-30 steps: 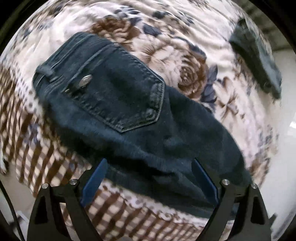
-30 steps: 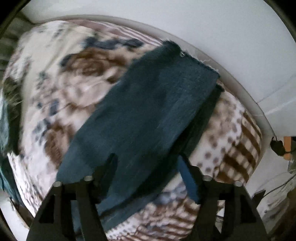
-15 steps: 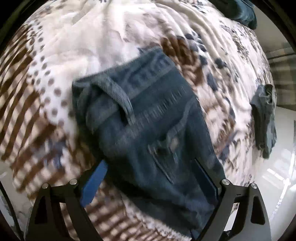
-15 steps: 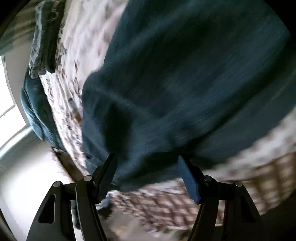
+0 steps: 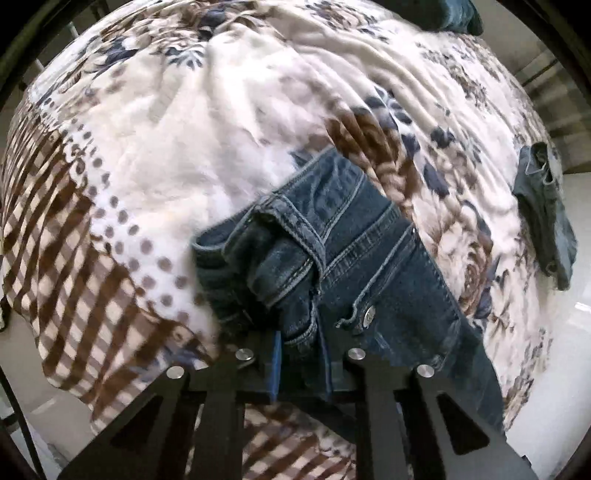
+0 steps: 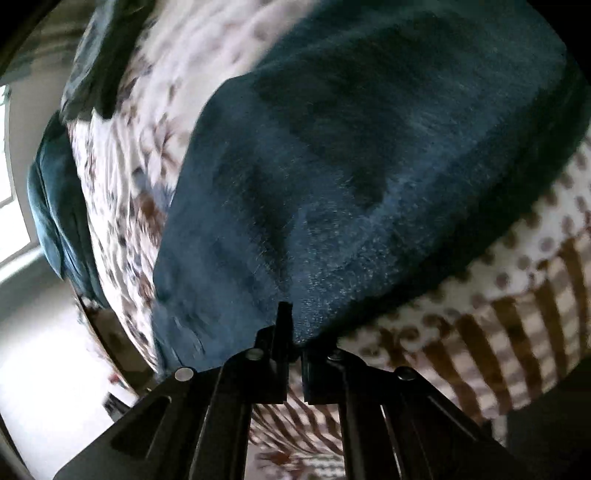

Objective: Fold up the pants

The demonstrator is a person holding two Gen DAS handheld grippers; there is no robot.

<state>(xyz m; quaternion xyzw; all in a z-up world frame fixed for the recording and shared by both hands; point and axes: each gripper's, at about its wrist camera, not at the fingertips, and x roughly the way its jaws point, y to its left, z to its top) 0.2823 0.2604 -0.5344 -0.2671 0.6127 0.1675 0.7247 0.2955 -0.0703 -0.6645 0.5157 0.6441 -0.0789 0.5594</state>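
Dark blue jeans (image 5: 373,258) lie on a floral and checked blanket (image 5: 177,155). In the left wrist view my left gripper (image 5: 300,354) is shut on the bunched waistband near a belt loop, with a metal button (image 5: 368,314) just to its right. In the right wrist view my right gripper (image 6: 293,332) is shut on the edge of the jeans' leg fabric (image 6: 369,166), which fills most of the view and lifts into a fold at the fingertips.
A second dark garment (image 5: 546,214) lies at the blanket's right edge, and another dark bundle (image 5: 454,14) sits at the far edge. In the right wrist view a teal cloth (image 6: 55,218) hangs at the bed's left side, with pale floor (image 6: 44,369) below.
Both grippers were open above the jeans. They have come down and shut, the left on the waistband and the right on the leg edge. The denim has bunched at both grips.
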